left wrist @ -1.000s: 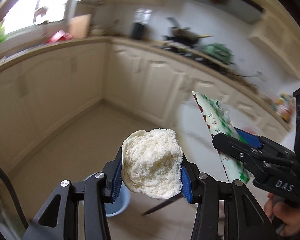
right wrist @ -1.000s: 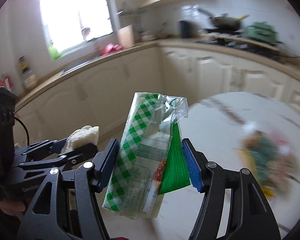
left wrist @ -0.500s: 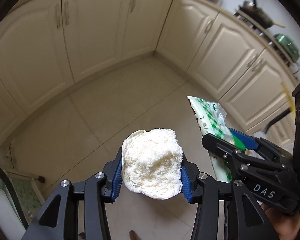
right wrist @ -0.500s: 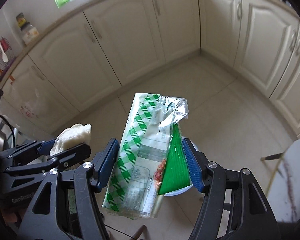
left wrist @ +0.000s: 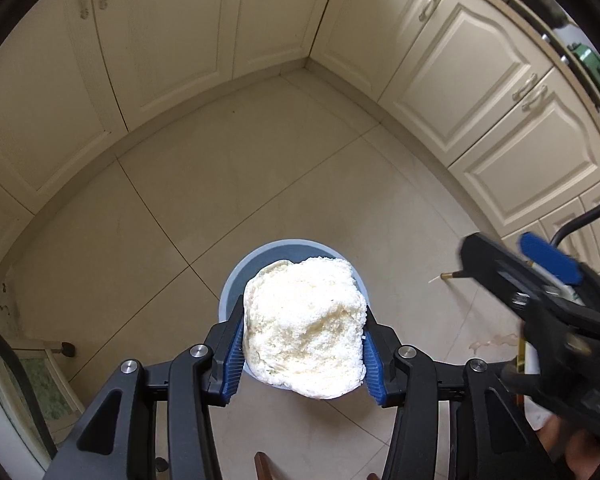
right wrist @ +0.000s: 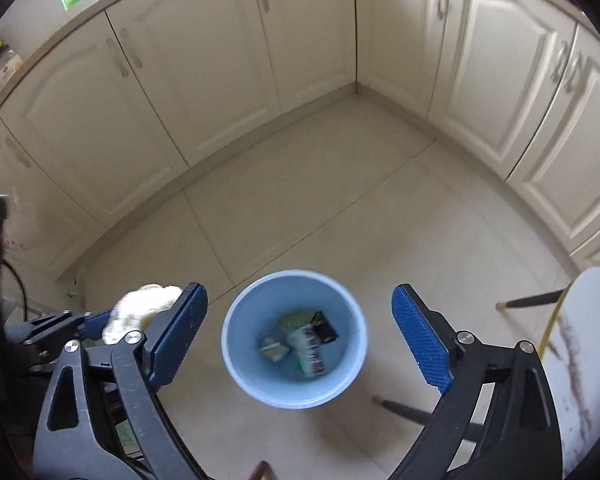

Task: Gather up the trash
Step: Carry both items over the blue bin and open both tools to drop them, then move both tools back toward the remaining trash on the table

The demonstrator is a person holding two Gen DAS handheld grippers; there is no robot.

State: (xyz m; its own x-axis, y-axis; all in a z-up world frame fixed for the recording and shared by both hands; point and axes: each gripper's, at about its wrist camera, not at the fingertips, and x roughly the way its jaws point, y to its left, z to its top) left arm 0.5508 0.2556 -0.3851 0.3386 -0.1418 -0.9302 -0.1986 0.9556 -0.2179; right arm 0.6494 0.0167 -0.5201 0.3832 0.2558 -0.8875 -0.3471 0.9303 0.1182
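Observation:
A torn chunk of white bread (left wrist: 304,332) sits between the blue pads of my left gripper (left wrist: 303,316), which is shut on it right above the light blue bin (left wrist: 260,254) on the floor. My right gripper (right wrist: 299,298) hangs over the same bin (right wrist: 240,360); its jaws are opening wide and nothing is between them. Several wrappers (right wrist: 310,350), one green and white and blurred, lie at the bottom of the bin. In the right wrist view the bread (right wrist: 140,308) shows at the left. The right gripper (left wrist: 508,252) shows at the right edge of the left wrist view.
Cream cabinet doors (right wrist: 204,80) ring the tiled floor (right wrist: 320,200) on the far and right sides. A white table edge (right wrist: 588,340) and dark chair legs (right wrist: 420,412) stand close on the right. A hand (left wrist: 572,452) holds the right gripper.
Both grippers dropped toward the floor and tipped down over the bin. The right jaws spread apart and the green checked wrapper left them. The left still holds the bread.

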